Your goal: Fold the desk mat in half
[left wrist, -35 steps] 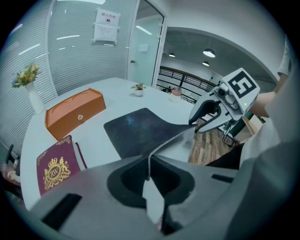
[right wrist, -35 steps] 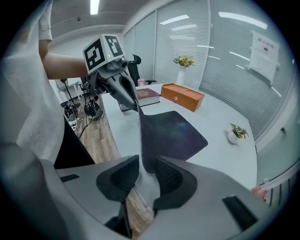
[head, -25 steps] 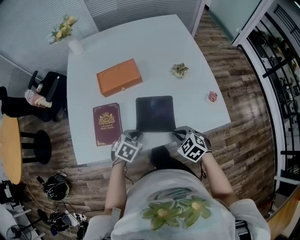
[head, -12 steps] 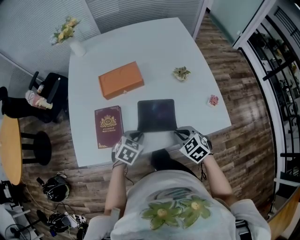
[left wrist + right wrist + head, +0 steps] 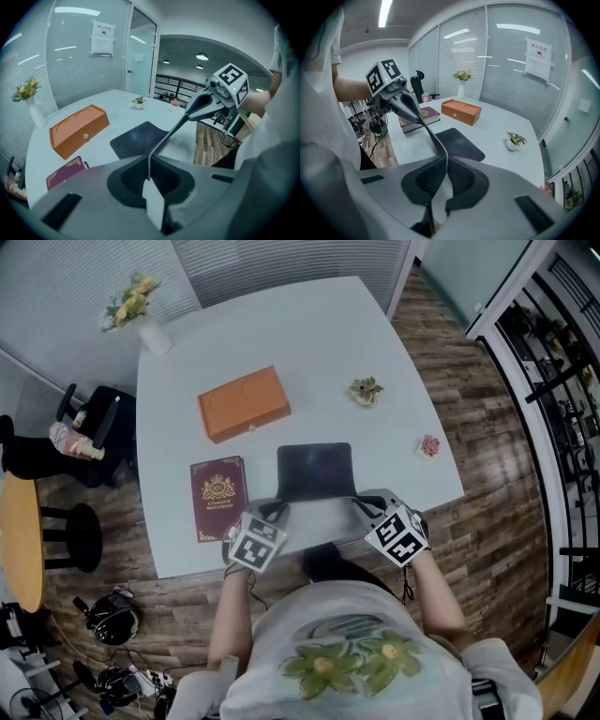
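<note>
Desk mat (image 5: 315, 468): dark, with a pale underside; placed by the middle of the near edge of the surface (image 5: 309, 334). The far half is laid flat; the near edge is held raised off the surface, with the underside shown.
Left gripper (image 5: 274, 513): fingers closed on the mat's near left corner.
Right gripper (image 5: 360, 506): fingers closed on the mat's near right corner.
Orange box (image 5: 243, 403): set beyond the mat, toward the left edge.
Maroon book (image 5: 217, 498): laid just beside the mat, near the left edge.
Potted plant (image 5: 366, 390): set toward the right edge.
Vase of flowers (image 5: 142, 315): set at the far left corner.
</note>
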